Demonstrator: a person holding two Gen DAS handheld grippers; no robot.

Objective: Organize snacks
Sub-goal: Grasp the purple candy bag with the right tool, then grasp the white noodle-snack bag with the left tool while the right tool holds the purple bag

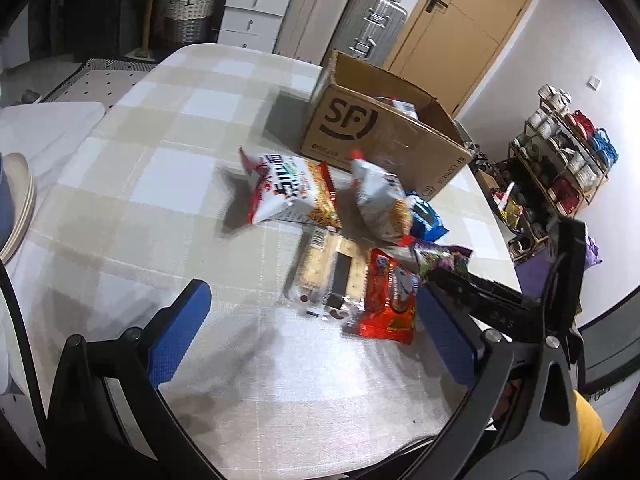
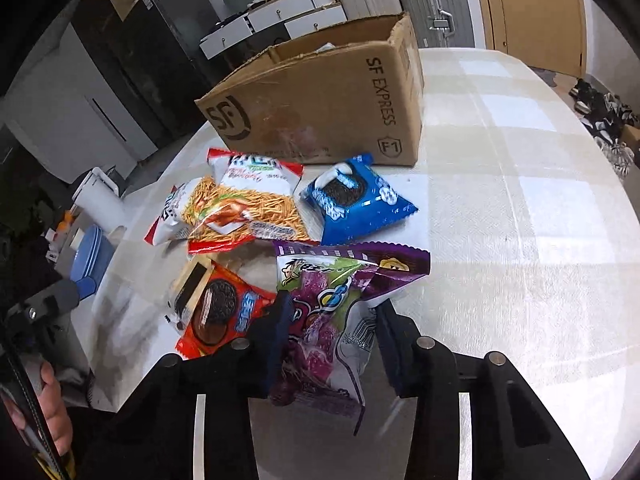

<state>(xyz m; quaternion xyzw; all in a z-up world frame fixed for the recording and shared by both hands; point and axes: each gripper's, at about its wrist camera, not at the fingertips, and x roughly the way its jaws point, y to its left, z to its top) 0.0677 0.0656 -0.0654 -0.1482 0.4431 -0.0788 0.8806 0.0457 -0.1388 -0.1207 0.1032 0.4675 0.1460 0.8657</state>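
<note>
My right gripper is shut on a purple snack bag, with both pads pressed into its crumpled lower half. The left wrist view shows the same bag held at the right. My left gripper is open wide over the checked tablecloth, nothing between its blue pads. Just ahead of it lie a red Oreo pack and a clear cracker pack. Two noodle-snack bags and a blue Oreo pack lie in front of the open SF cardboard box.
The box holds some packets. Stacked plates sit at the table's left edge. Blue bowls and a white jug stand beyond the table. A person's hand shows at lower left. A shelf of cups stands right.
</note>
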